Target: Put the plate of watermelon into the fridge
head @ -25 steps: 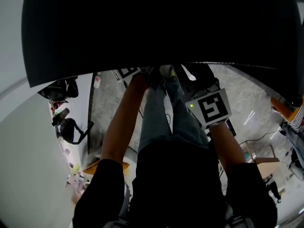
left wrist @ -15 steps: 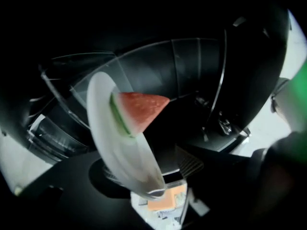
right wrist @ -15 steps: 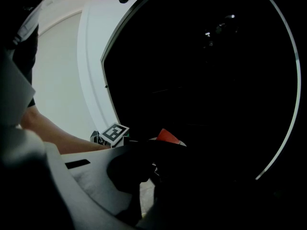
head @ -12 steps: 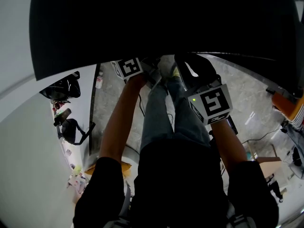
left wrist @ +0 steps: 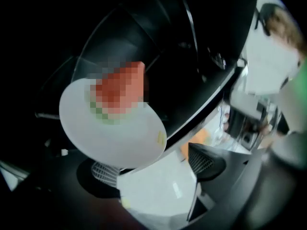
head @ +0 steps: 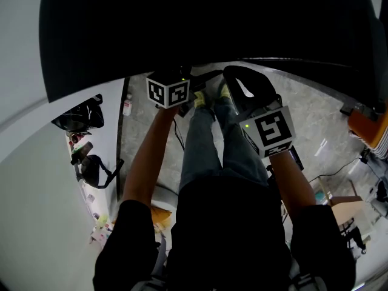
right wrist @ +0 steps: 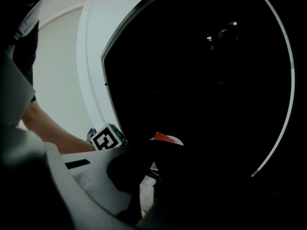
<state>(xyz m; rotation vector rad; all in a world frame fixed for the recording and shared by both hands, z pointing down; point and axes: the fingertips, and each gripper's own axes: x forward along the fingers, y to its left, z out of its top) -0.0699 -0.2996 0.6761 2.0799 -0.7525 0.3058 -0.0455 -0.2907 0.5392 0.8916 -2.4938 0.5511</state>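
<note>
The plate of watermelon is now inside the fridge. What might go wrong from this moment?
The left gripper has just been opening its jaws, and the near rim of the plate lies between them, ungripped. A careless pull back may catch it and drag the plate out. The watermelon slice lies loose, so a knock might slide it off.

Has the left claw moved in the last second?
Yes. The left claw has come out from under the dark overhang, toward the person. Its jaws have just been opening, with the plate between them.

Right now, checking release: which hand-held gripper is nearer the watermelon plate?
Left hand-held gripper: its jaws, just opened, have the plate rim loose between them; the right hand-held gripper sits farther back.
</note>
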